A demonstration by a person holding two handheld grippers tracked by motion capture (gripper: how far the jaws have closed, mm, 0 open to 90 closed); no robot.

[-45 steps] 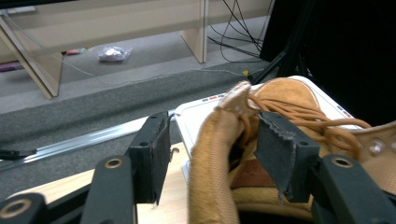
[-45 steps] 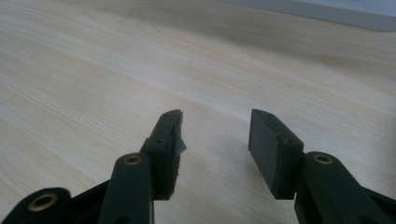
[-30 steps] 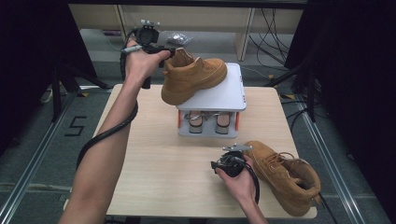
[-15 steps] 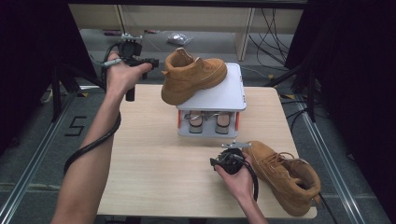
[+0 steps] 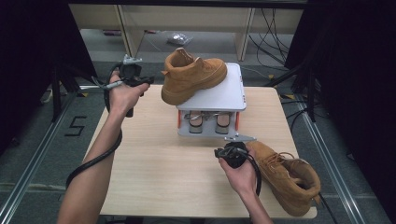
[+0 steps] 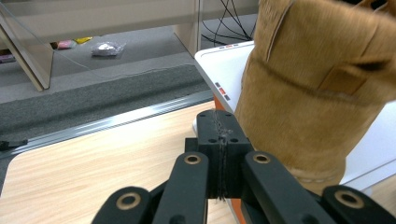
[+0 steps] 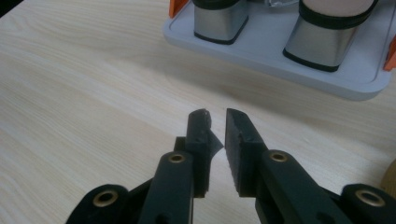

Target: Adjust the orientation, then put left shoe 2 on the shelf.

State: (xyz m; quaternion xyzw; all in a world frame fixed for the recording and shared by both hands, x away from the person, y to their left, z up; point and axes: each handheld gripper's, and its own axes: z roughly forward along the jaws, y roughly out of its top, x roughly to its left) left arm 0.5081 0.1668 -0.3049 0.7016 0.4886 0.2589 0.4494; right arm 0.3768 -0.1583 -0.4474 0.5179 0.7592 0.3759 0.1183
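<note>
A tan suede boot [image 5: 192,74] with a thick sole is seen on the white stand [image 5: 223,95], its heel overhanging the stand's left edge; in the left gripper view its heel [image 6: 317,88] is just beside the jaws. A second boot [image 5: 289,175] lies on its side at the table's [image 5: 154,168] near right corner. Compared with a second ago, the left gripper [image 5: 135,80] is drawn back left and lower, apart from the boot, and its jaws have just been closing and are now shut on nothing. The right gripper [image 7: 216,126] has just been closing too; a narrow gap remains, nothing between. Under the stand's top, two metal-based cups [image 5: 205,122] are held on its tray.
</note>
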